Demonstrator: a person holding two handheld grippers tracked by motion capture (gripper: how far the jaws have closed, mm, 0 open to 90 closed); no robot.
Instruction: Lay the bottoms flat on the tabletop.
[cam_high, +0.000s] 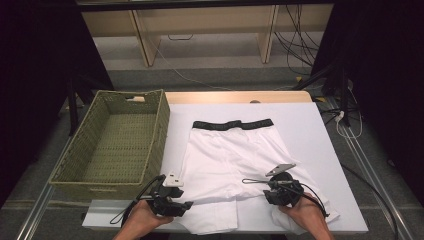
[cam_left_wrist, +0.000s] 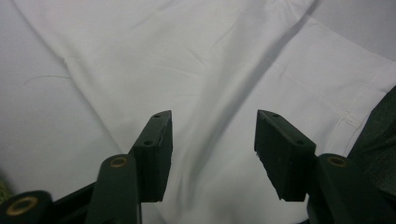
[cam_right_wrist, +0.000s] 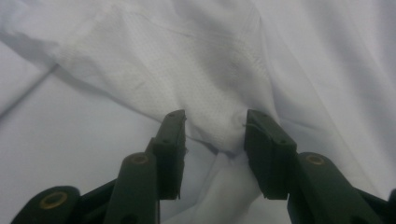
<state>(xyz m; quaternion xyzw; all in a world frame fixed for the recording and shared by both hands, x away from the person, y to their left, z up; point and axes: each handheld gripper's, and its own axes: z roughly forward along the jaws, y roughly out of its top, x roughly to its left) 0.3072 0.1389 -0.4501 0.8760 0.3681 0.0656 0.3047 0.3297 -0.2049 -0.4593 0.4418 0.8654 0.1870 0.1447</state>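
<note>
Both tongs (cam_high: 186, 204) (cam_high: 266, 191) parted over white shorts (cam_high: 227, 157), empty; wicker basket (cam_high: 159, 127) just left.

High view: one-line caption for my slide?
White shorts flat on table, both grippers at the leg hems, wicker basket alongside.

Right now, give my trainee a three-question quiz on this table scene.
1. True or false: the white shorts lie inside the green woven basket.
2. What colour is the shorts' waistband?
3. The left tongs are: A) shut on the basket rim, B) open over white fabric, C) shut on a cable.

Key: 1 false, the shorts lie flat on the white table beside the basket; 2 black; 3 B.
</note>
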